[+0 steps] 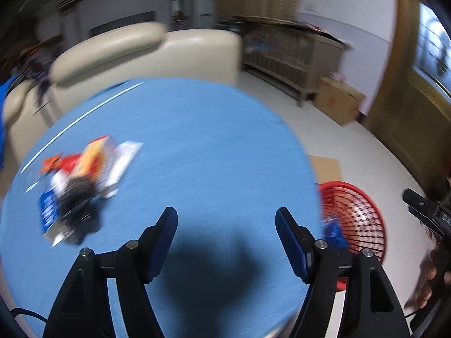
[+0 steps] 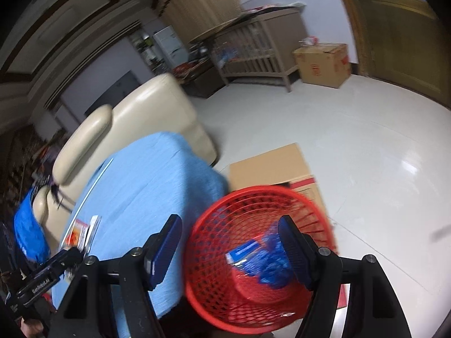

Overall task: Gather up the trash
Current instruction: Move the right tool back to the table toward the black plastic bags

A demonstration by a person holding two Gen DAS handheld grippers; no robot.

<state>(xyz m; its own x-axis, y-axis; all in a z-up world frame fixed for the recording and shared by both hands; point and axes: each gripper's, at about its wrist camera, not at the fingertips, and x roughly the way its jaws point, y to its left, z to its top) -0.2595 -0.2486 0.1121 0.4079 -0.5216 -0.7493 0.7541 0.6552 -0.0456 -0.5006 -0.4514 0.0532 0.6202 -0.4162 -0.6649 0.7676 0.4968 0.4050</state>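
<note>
the left gripper is hanging open and empty over the blue table; the right gripper, also open, is hovering above the red basket holding blue wrappers. the trash pile is lying far left, so the next move likely calls for reaching there.

"GenRobot.AI" on left gripper

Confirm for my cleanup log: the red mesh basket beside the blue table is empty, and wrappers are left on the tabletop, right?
Not quite: the red mesh basket is not empty. The right wrist view shows blue packaging lying inside it. The rest holds: wrappers are left on the blue table.
</note>
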